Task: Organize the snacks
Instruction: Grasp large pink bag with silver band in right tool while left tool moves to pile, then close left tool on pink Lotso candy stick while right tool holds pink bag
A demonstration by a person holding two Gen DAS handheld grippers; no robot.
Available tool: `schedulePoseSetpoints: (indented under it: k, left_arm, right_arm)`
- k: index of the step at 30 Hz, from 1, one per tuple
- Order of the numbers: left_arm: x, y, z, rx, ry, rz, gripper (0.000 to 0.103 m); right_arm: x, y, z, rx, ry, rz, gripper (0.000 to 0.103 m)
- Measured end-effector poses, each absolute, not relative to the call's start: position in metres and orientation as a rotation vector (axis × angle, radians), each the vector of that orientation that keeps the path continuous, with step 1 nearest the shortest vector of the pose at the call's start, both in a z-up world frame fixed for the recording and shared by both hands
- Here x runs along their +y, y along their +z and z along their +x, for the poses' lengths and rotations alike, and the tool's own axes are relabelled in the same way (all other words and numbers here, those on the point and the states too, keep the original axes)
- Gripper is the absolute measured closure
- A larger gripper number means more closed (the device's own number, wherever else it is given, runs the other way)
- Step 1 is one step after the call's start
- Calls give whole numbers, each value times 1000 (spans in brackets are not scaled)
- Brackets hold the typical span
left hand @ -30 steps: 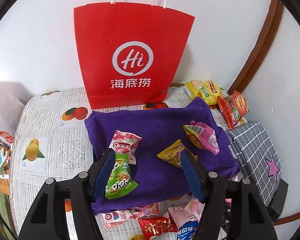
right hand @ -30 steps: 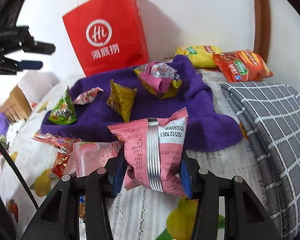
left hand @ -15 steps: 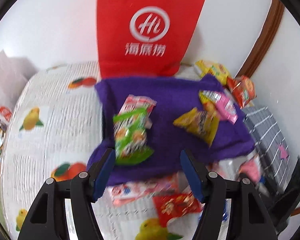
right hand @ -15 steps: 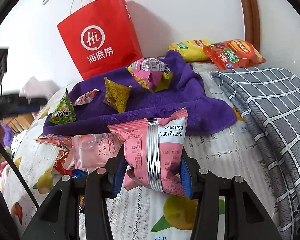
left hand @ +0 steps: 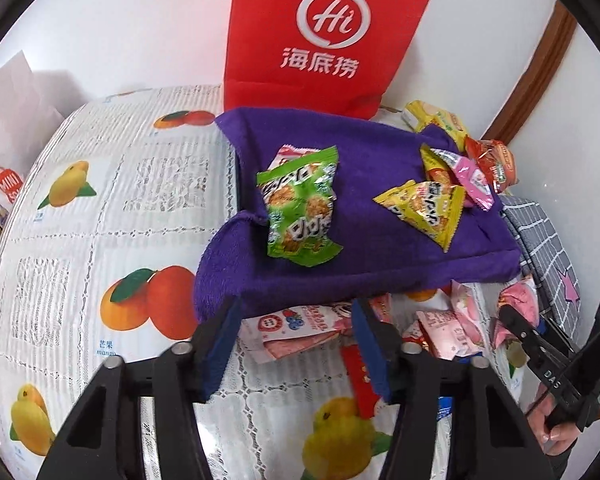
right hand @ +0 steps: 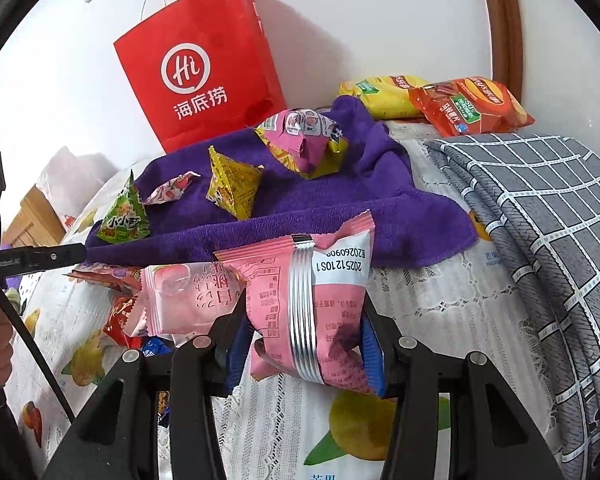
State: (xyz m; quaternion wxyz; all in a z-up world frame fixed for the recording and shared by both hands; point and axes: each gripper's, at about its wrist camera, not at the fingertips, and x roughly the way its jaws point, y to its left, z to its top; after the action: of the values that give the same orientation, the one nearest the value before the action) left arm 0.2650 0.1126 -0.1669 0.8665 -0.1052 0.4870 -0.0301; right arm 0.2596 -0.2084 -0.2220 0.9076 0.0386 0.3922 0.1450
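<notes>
The right tool (right hand: 304,340) was clenched on a pink snack packet (right hand: 314,304), held above the fruit-print bench (right hand: 420,308). The left tool (left hand: 296,320) was closing with a pink-and-white packet (left hand: 296,326) between its fingers, pads not yet touching it, just below the purple towel (left hand: 380,240) carrying a green packet (left hand: 300,208).

Snack packets (left hand: 300,208) lie on a towel (left hand: 380,248) before a standing bag (left hand: 324,36).

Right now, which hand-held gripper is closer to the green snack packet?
Left. The left hand-held gripper hovers just below the green snack packet, jaws closing; the right hand-held gripper is farther off.
</notes>
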Motion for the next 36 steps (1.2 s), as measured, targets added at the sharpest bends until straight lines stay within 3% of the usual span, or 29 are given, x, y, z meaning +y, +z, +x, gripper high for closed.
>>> schedulePoseSetpoints:
  k: [1,5,13,21,23,25,36]
  left_arm:
    - [113,-169,267,1026,-73,-232,65]
    - [117,-181,267,1063,-72,-260,69]
    - [118,-185,250,1086,-102,-244,92]
    - [116,-177,229,1071,-144,-230,91]
    - [115,-168,231,1046,-171,-235,84]
    - [107,-160,236,1026,-189,-213,68]
    - [74,-172,271,1063,-207,-148,66]
  right_arm:
    - [-208,-222,260,810,300,81,55]
    - [-208,-223,260,811,300,81,55]
    - [-208,-223,260,812,299,79,55]
    - [-208,-223,260,812,299,79,55]
    - [-208,-223,260,812,298,79,55]
    - [-209,-223,260,812,298,78,55]
    - [-209,-223,260,816,294,74,55]
